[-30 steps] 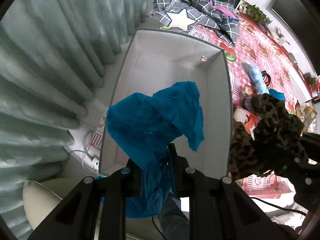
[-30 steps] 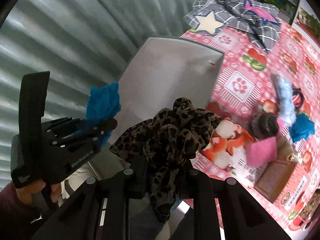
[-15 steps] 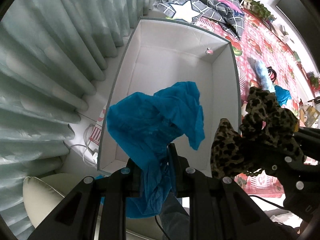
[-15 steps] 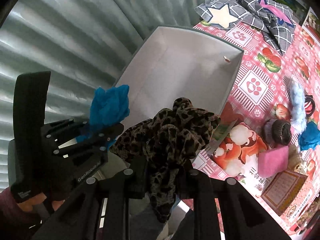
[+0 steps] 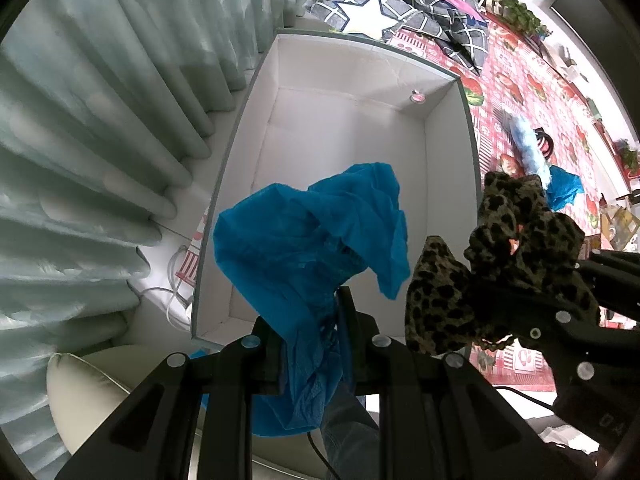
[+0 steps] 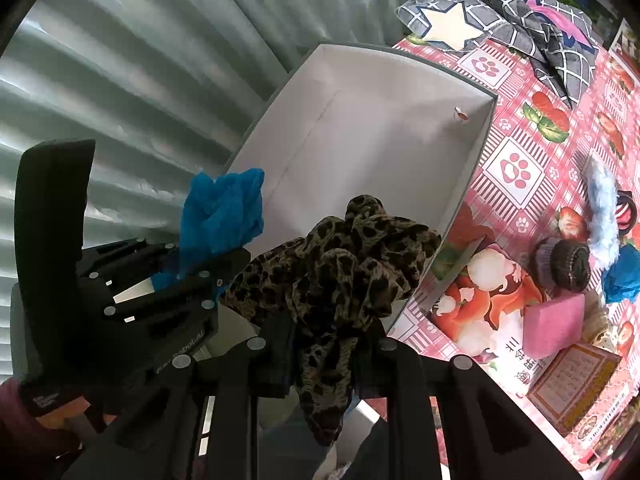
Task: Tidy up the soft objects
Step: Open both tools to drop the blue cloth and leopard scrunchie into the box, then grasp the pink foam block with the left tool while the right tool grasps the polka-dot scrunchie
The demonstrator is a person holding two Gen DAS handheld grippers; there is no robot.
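A crumpled blue cloth [image 5: 308,236] hangs over the near end of the white open box [image 5: 340,140]. My left gripper [image 5: 312,320] points straight down and pinches the cloth between its pads, while its jaws are just opening. To its right, over the box's right wall, a leopard-print cloth [image 6: 344,256] is bunched up with my right gripper [image 6: 324,328] shut on it. In the right wrist view the left gripper [image 6: 188,268] and the blue cloth [image 6: 222,212] sit at the box's [image 6: 380,128] near left corner. Apart from one small round piece in its far corner, the box floor is bare.
Pale green curtains [image 5: 100,120] hang close along the box's left side. A grey checked blanket with a star [image 5: 376,12] lies beyond the box. On the pink patterned mat [image 6: 516,168] to the right lie a pink pad [image 6: 554,324], a fluffy light-blue piece [image 6: 604,216], dark scrunchies [image 6: 568,264], another blue cloth [image 6: 624,276] and a booklet [image 6: 572,380].
My right gripper with the leopard cloth has come down and in towards the box's right wall, closer to the left gripper. The blue cloth keeps its shape in the left gripper.
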